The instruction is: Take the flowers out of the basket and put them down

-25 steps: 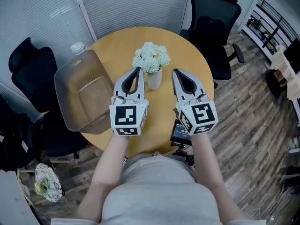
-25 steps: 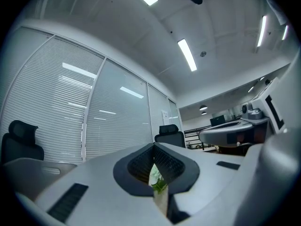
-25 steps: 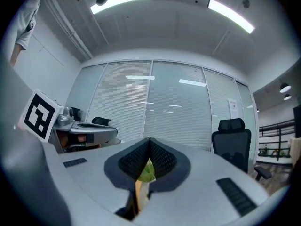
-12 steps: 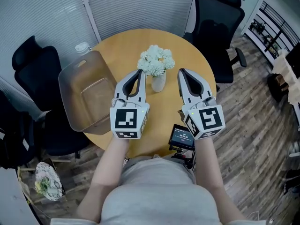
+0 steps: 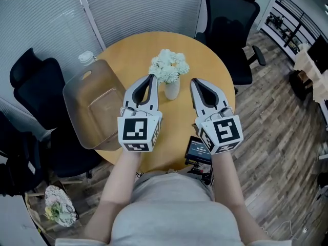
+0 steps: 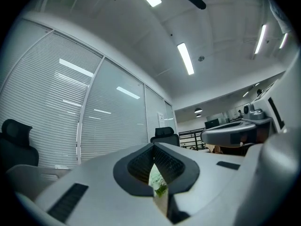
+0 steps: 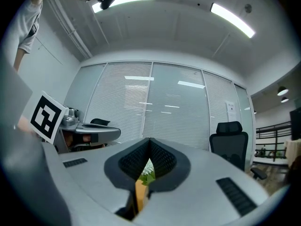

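Observation:
A bunch of white flowers (image 5: 168, 68) stands upright in a small white vase (image 5: 172, 89) near the middle of the round wooden table (image 5: 202, 60). The translucent basket (image 5: 97, 106) sits at the table's left edge, and nothing shows inside it. My left gripper (image 5: 150, 78) hovers just left of the vase, shut and holding nothing. My right gripper (image 5: 194, 82) hovers just right of the vase, also shut and holding nothing. In the left gripper view the flowers (image 6: 158, 181) peek through the slit behind the closed jaws. In the right gripper view the flowers (image 7: 148, 167) show the same way.
Black office chairs stand behind the table (image 5: 230, 19) and at its left (image 5: 38, 86). A clear bottle (image 5: 86, 58) stands behind the basket. A small device with a lit screen (image 5: 197, 150) hangs at the person's waist. A flowered bundle (image 5: 59, 209) lies on the floor at lower left.
The head camera swayed a little. Both grippers stay shut on either side of the vase with hardly any movement.

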A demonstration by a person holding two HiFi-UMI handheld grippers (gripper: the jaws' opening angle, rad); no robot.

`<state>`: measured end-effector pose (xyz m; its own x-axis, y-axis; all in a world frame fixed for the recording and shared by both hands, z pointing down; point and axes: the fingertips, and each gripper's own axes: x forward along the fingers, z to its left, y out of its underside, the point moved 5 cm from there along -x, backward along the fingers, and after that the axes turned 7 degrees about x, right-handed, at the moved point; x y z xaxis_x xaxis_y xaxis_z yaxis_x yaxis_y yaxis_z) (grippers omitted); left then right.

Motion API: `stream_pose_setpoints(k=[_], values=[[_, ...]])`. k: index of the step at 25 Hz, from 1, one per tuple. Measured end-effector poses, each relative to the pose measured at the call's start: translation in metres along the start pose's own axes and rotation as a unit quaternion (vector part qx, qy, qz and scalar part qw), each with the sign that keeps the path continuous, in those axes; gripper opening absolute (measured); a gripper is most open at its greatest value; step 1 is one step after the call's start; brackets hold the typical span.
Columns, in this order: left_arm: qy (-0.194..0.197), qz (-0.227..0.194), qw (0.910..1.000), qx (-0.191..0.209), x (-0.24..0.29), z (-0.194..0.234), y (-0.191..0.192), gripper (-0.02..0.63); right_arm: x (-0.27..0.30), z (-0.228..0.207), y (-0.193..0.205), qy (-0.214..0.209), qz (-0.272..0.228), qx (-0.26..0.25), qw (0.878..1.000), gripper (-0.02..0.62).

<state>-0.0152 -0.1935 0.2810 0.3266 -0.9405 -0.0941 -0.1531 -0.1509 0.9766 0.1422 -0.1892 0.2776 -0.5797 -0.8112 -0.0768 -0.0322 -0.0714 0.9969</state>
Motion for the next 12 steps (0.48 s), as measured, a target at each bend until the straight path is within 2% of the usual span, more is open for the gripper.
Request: stream_pose_setpoints(k=[12], values=[[0.018, -0.005, 0.9998, -0.005, -0.0079, 0.0051, 0.0005, 0.005, 0.0029, 0.0088, -0.0012, 0.009, 0.003, 0.0, 1.0, 0.025]])
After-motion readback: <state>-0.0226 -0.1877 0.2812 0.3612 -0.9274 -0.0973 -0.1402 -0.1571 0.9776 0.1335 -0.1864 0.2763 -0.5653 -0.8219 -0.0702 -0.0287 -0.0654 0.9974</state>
